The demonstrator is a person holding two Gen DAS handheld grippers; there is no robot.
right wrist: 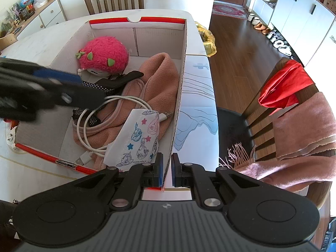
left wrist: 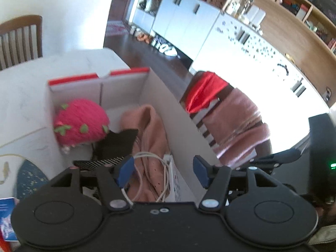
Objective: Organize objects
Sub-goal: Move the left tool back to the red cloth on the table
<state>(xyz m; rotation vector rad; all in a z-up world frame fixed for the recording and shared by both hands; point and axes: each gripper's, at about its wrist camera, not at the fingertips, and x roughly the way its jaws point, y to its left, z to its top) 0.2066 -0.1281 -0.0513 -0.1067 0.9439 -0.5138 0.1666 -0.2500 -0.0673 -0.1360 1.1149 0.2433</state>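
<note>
Box (right wrist: 180,88): white card, red-edged, holding pink plush (right wrist: 104,55), peach fleece (right wrist: 159,84), white cable (right wrist: 88,126); right gripper (right wrist: 167,171) pinching its wall, left gripper (left wrist: 163,172) spread, empty.

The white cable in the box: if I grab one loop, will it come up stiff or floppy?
Probably floppy: the white cable lies in loose, uneven loops on the pink fleece. It looks light, so lifting should be easy, but its free plug end would likely dangle and may drag the patterned pouch.

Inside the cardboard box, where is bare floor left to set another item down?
Bare floor remains at the box far end, between the pink plush and far wall. The near half is crowded: fleece, white cable, printed pouch.
</note>
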